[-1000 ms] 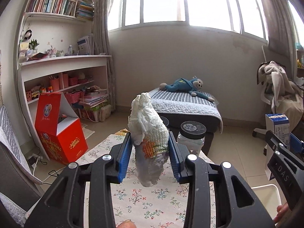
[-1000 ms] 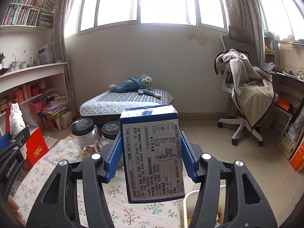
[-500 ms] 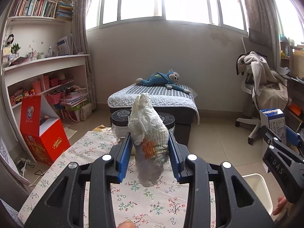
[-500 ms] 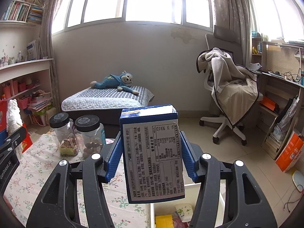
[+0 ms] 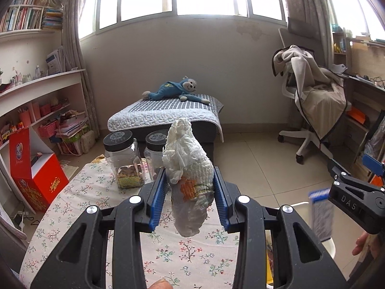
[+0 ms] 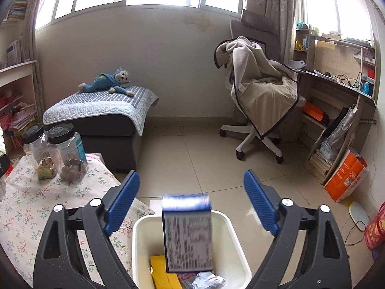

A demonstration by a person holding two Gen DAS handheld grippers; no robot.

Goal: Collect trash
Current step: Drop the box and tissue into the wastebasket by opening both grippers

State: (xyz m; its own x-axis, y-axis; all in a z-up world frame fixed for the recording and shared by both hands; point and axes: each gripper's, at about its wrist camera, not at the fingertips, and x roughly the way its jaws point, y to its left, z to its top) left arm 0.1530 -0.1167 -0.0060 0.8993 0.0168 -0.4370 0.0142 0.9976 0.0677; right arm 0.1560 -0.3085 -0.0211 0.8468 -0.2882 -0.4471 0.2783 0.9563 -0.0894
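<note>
My left gripper (image 5: 190,195) is shut on a crumpled white wrapper (image 5: 190,183) with an orange print, held upright above the flowered tablecloth (image 5: 79,207). The jaws of my right gripper (image 6: 191,202) are opening, and they stand wide apart. A blue and white carton (image 6: 186,233), blurred, falls free between them into the white bin (image 6: 237,245). The bin holds a yellow packet (image 6: 160,272) and crumpled paper (image 6: 209,280). In the left wrist view the carton (image 5: 321,214) shows blurred at the right, under the right gripper's body, above the bin's rim (image 5: 330,245).
Two black-lidded clear jars (image 6: 67,151) stand on the cloth-covered table's far end. A grey ottoman with a quilted cover (image 6: 101,110) and a blue plush monkey sits beyond. An office chair draped with a blanket (image 6: 259,96), a desk, a red box (image 5: 36,175) and shelves ring the tiled floor.
The right gripper's jaws have spread and let go of the carton, which now drops into the bin. Both grippers swung to the right; the left one still holds the wrapper.
</note>
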